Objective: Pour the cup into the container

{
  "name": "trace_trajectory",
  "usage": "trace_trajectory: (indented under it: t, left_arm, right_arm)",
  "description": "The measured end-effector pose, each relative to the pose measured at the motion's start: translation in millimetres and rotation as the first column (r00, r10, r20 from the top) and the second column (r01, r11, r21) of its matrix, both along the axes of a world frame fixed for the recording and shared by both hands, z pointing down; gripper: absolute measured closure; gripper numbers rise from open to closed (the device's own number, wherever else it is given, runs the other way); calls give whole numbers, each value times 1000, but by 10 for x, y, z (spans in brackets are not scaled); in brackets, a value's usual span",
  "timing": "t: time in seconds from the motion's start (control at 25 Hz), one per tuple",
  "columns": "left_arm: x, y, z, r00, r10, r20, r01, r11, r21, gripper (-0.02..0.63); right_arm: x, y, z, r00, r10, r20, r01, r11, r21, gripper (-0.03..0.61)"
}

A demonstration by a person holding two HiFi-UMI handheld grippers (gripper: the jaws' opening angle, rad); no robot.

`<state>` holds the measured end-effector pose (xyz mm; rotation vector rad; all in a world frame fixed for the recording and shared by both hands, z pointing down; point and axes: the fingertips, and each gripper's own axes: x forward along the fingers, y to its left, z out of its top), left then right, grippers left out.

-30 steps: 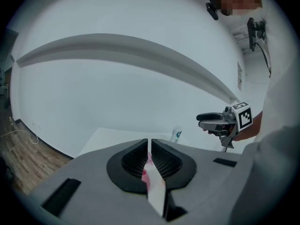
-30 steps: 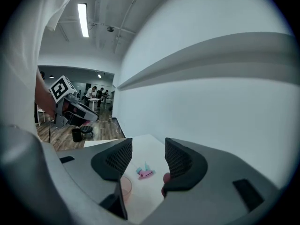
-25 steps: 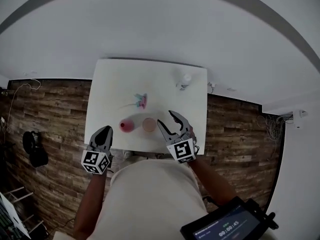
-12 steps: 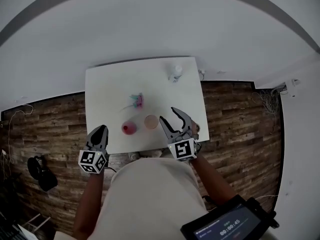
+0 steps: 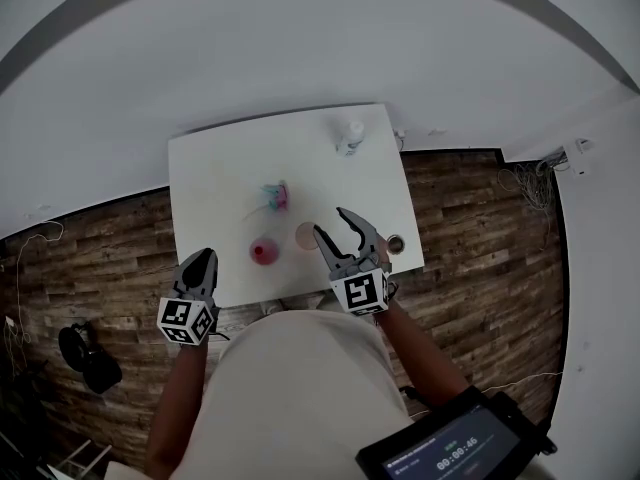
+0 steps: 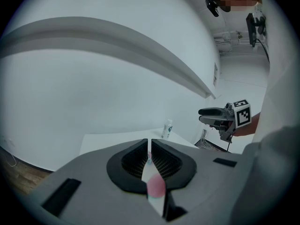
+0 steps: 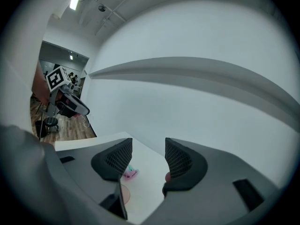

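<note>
A pink cup point(image 5: 263, 253) stands near the front of the white table point(image 5: 220, 178), with a tan round container point(image 5: 305, 235) just to its right. My left gripper point(image 5: 202, 260) is shut and empty at the table's front left corner, left of the cup. In the left gripper view its jaws point(image 6: 150, 151) are pressed together, and the pink cup point(image 6: 156, 186) shows blurred in the slit below them. My right gripper point(image 5: 333, 222) stands open with nothing in it, right beside the container. Between its jaws point(image 7: 147, 158) only tabletop shows.
A pink and teal object point(image 5: 276, 198) point(image 7: 129, 173) lies mid-table. A white bottle point(image 5: 349, 138) point(image 6: 167, 128) stands at the far right corner. A small round thing point(image 5: 394, 243) sits by the table's right edge. Wooden floor surrounds the table; a white wall rises behind it.
The head view has swung, so the table now sits higher and more to the left in it. Both grippers keep their places by the front edge, jaws unchanged.
</note>
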<state>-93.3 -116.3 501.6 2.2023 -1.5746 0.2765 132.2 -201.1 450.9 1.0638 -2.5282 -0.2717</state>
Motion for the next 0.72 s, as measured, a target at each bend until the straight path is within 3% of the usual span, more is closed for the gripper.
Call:
trace_trajectory:
  t: [0.72]
  left_arm:
    - [-514, 617, 104, 1000, 7, -26, -7, 1000, 12, 598]
  right_arm:
    - [-598, 484, 6, 1000, -3, 1, 3, 1000, 16, 354]
